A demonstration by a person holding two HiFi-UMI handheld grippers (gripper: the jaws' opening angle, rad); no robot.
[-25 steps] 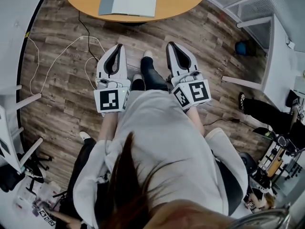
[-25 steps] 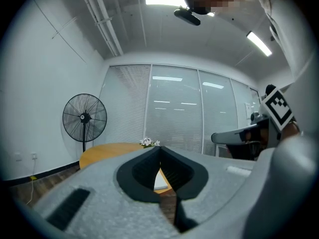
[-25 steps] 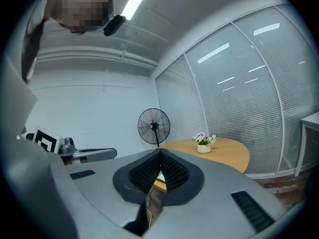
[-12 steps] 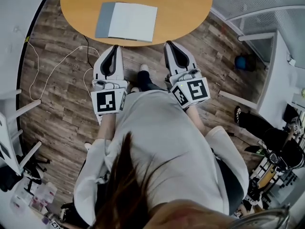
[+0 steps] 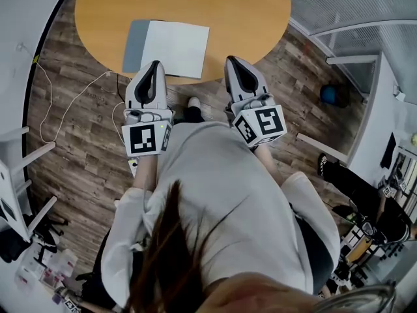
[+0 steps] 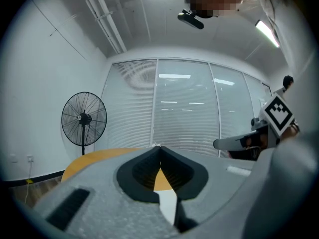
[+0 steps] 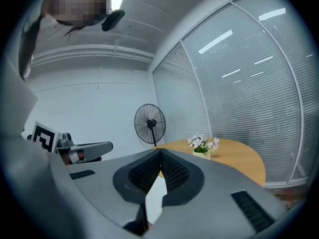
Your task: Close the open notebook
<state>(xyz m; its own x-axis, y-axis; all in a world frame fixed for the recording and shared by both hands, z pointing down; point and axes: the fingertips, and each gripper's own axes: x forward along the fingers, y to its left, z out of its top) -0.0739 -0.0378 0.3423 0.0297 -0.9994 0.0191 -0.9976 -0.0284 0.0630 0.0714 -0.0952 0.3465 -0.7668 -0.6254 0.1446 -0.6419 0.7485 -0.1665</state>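
The open notebook [image 5: 168,47] lies flat on the round wooden table [image 5: 247,12], near its front edge, with a grey-blue strip on the left and a white page on the right. My left gripper [image 5: 155,64] is shut and empty, its tip over the table's front edge just below the notebook. My right gripper [image 5: 232,60] is shut and empty too, its tip at the table edge to the right of the notebook. In the left gripper view the closed jaws [image 6: 159,147] point level over the table [image 6: 94,158]. The right gripper view shows its closed jaws [image 7: 160,150] the same way.
A small pot of flowers [image 7: 202,146] stands at the table's far side. A standing fan [image 6: 83,119] is behind the table by the blinds. Cables [image 5: 78,96] trail on the wooden floor at the left. A blue ball [image 5: 329,94] and white furniture [image 5: 384,109] are at the right.
The table and notebook have come nearer in the head view. Both grippers, still shut, have moved forward from over the floor to the table's front edge.
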